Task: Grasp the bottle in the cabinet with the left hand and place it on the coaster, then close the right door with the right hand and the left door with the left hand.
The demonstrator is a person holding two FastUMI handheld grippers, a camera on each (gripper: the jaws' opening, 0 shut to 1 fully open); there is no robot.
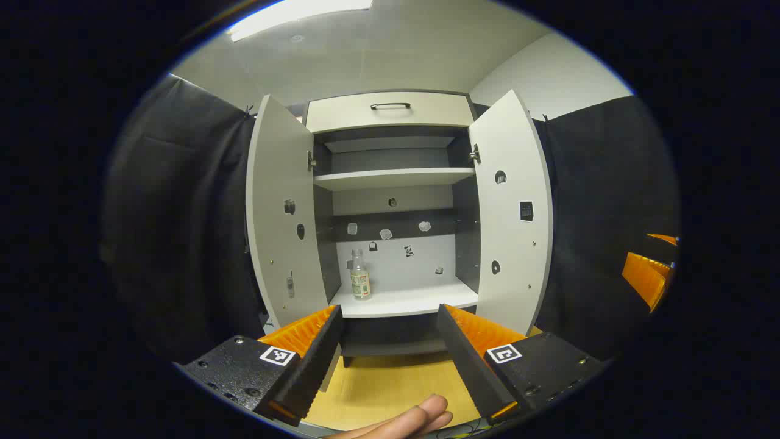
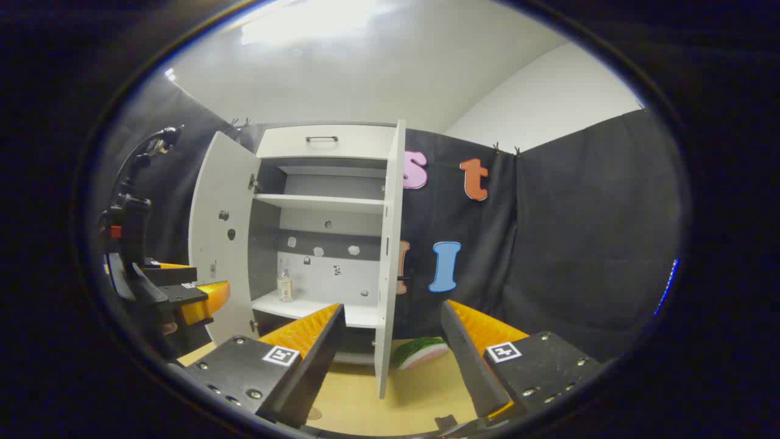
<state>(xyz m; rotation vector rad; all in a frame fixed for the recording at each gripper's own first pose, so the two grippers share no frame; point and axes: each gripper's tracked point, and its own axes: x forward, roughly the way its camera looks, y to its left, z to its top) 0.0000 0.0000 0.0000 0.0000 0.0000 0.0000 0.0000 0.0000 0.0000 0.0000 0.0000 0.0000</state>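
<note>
Bottle (image 1: 360, 278) on cabinet shelf, beyond open left gripper (image 1: 390, 350).

Bright, even light comes from a ceiling panel (image 1: 298, 15) overhead, which glares white in the right gripper view. The cabinet (image 1: 390, 207) interior is shadowed. Fisheye distortion bows its doors outward; edges soften.

The bottle (image 1: 360, 282) stands at the left of the cabinet's (image 1: 390, 116) lower shelf (image 1: 405, 301), between both open doors.
</note>
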